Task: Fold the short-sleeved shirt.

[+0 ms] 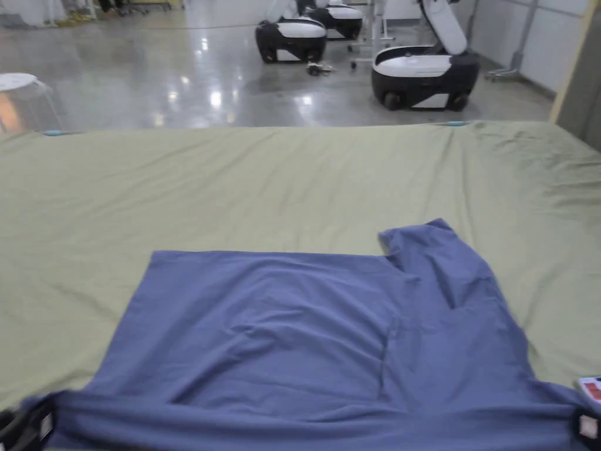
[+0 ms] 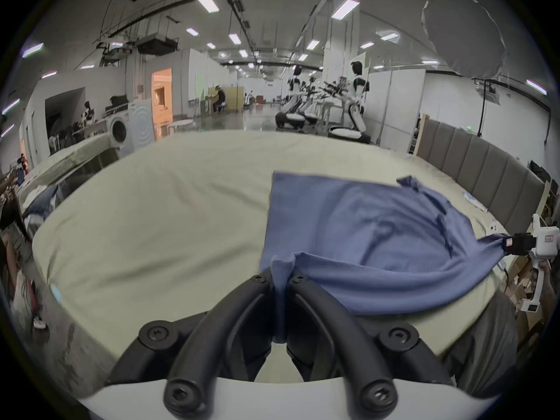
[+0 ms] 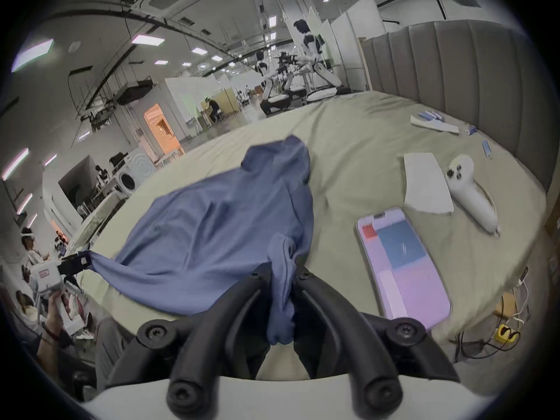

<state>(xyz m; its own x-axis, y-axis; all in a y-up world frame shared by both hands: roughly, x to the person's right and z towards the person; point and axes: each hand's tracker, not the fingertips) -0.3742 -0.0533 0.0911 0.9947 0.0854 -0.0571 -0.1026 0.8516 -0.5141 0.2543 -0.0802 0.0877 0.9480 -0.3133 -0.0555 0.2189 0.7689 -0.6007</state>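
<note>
Stretching the blue shirt (image 1: 276,329) taut along its near edge, I've got it lying on the green sheet (image 1: 264,176), one sleeve (image 1: 434,246) at the far right. My left gripper (image 2: 282,275) is clamped on one near corner, my right gripper (image 3: 282,270) on the other. No clean fold yet, I reckon. A phone (image 3: 400,263) lies just right.
</note>
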